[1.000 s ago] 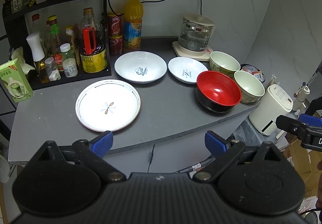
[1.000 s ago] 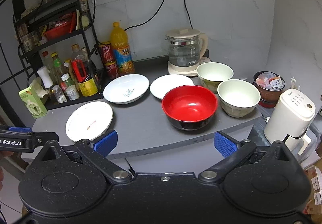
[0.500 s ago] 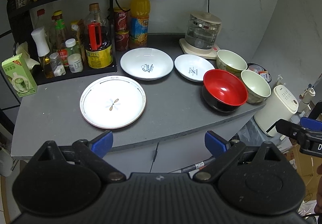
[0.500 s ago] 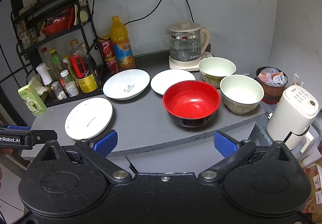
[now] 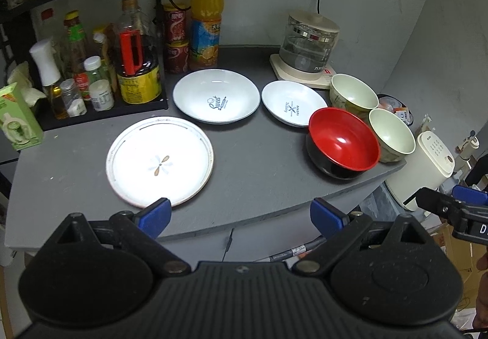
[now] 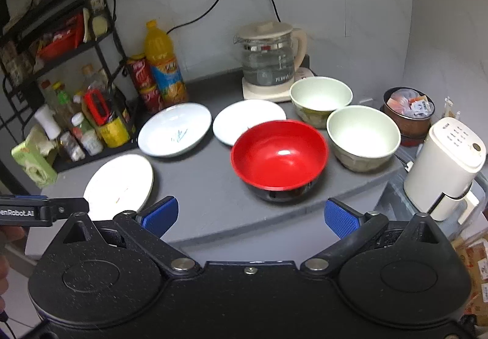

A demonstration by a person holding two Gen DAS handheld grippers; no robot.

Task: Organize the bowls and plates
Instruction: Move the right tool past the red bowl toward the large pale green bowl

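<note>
On the grey counter (image 5: pixel 250 168) lie a flat white plate (image 5: pixel 159 160) (image 6: pixel 119 183) at front left, a deep white plate marked "Sweet" (image 5: pixel 216 96) (image 6: pixel 174 129) and a smaller white plate (image 5: pixel 293 103) (image 6: pixel 247 121). A red bowl with a black outside (image 5: pixel 343 144) (image 6: pixel 279 157) stands at the right, with two cream bowls (image 5: pixel 353 93) (image 5: pixel 392 134) (image 6: pixel 320 98) (image 6: pixel 363 134) behind it. My left gripper (image 5: pixel 241 214) hangs open at the counter's front edge, just before the flat plate. My right gripper (image 6: pixel 250 215) is open too, in front of the red bowl, holding nothing.
A black rack with oil and spice bottles (image 5: pixel 91 76) fills the back left. An orange juice bottle (image 5: pixel 206 22), red cans (image 5: pixel 175 37) and a glass kettle (image 5: pixel 311 40) line the wall. A white appliance (image 6: pixel 448 168) and a snack bowl (image 6: pixel 408 107) sit off the counter's right edge.
Both grippers have moved forward towards the counter, so the dishes look larger and closer. Neither gripper's jaws changed, and no dish moved.
</note>
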